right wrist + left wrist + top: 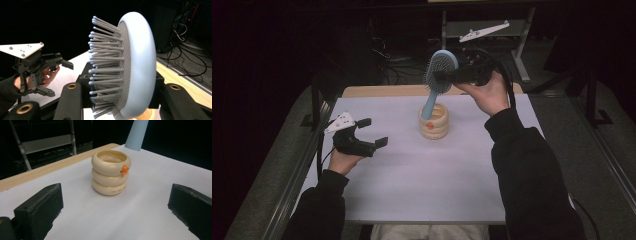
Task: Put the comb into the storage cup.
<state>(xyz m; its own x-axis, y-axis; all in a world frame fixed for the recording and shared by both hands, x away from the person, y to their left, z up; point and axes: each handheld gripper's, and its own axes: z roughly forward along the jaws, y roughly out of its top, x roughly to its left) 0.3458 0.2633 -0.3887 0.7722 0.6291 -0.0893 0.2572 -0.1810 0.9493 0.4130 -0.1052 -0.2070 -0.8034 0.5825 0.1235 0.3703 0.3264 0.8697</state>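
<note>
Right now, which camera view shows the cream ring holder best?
The left gripper view: the cream ring holder stands whole and near, with its three stacked rings and orange spot clear. The high view shows it small, the blue hairbrush handle crossing its top. The right gripper view gives just a sliver under the brush head.

Pale blue hairbrush (439,70), cream ringed holder (434,121) with orange spot

A white-topped table (412,170) bears a cream ringed holder (434,121) near its far edge.
</note>
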